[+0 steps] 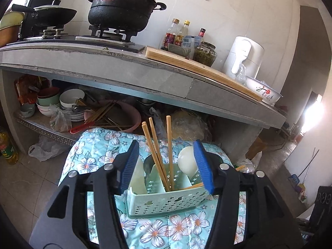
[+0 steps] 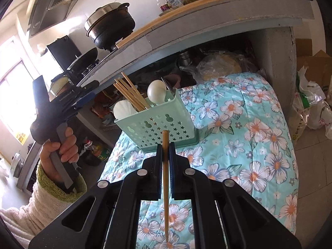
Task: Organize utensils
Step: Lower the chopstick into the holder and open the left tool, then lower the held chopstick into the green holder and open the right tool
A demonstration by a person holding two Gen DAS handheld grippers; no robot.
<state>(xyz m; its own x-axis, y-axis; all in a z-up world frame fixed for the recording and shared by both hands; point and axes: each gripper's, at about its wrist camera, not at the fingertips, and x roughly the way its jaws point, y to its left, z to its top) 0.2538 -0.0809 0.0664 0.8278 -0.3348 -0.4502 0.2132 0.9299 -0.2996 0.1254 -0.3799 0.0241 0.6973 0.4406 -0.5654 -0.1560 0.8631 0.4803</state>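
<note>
A mint-green perforated utensil holder (image 1: 166,201) stands on a floral blue cloth (image 1: 178,228). It holds several wooden chopsticks (image 1: 169,145), white spoons (image 1: 186,161) and a metal spoon. My left gripper (image 1: 166,161) is open and empty, hovering just above and in front of the holder. In the right wrist view the holder (image 2: 159,122) sits ahead, with chopsticks (image 2: 130,95) and white spoons (image 2: 156,92) in it. My right gripper (image 2: 165,147) is shut on a single wooden chopstick (image 2: 165,176), held near the holder's front wall. The left gripper (image 2: 83,99) shows at left, hand-held.
A grey counter (image 1: 145,72) overhangs behind, bearing a black pot (image 1: 122,10), wok, bottles, jar, cutting board, white kettle (image 1: 242,58) and bowl. Its lower shelf holds bowls (image 1: 70,97), plates and loose chopsticks. Plastic bags (image 2: 311,103) and an oil bottle (image 1: 8,147) stand on the floor.
</note>
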